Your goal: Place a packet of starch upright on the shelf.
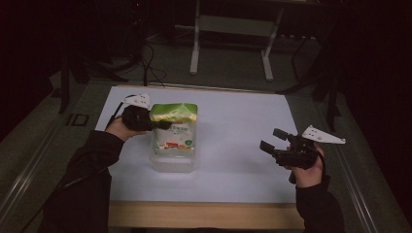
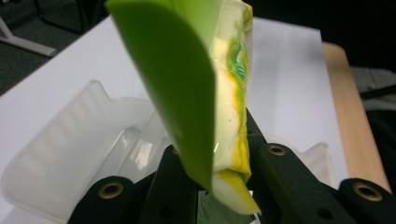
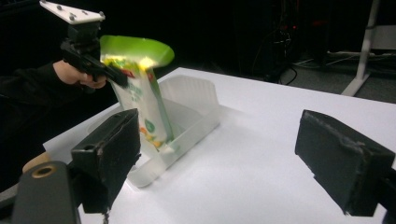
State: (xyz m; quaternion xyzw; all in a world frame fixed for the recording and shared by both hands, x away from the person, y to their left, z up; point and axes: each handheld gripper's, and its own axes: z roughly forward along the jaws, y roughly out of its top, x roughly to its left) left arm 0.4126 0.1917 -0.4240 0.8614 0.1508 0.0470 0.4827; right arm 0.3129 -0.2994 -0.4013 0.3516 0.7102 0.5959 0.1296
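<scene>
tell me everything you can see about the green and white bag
The bag is a glossy plastic pouch, green along its top, white below with small green, orange and red print. It stands upright and slightly tilted, its lower end inside the clear plastic tray on the white table. The left gripper is clamped on its upper part, and the green top edge curls over. The print is too small to read.

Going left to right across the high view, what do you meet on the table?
Left gripper → green and white packet standing in the clear plastic container → right gripper.
</scene>
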